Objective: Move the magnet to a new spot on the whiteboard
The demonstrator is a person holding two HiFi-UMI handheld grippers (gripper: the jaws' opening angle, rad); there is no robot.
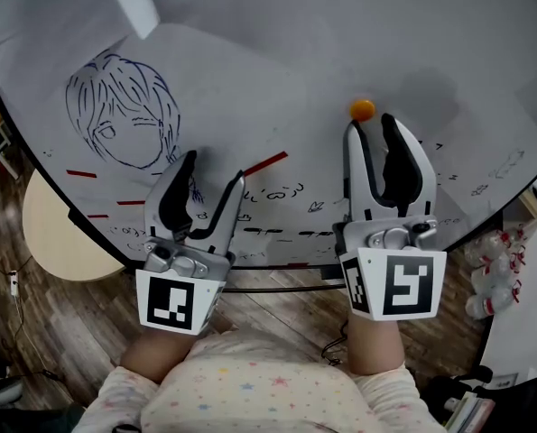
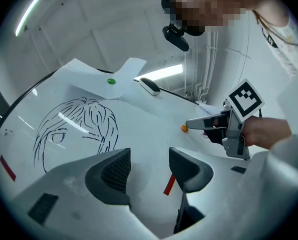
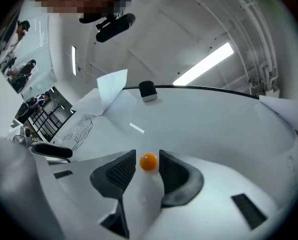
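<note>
L claw (image 2: 149, 156) hung released and empty over the whiteboard (image 3: 229, 129). R claw (image 1: 372, 124) gaped w/ the orange magnet (image 3: 148, 162) betw. its tips, not clamped. Risk, imo: an off-centre pinch squirts it out. Plenty of bare board ahead; eraser (image 3: 147, 90) & curled paper (image 3: 111, 86) sat by the far edge.

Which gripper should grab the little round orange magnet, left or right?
Right. The small round orange magnet sits at the tips of the right gripper, lined up with its open jaws. The left gripper, also open, is off to the side.
</note>
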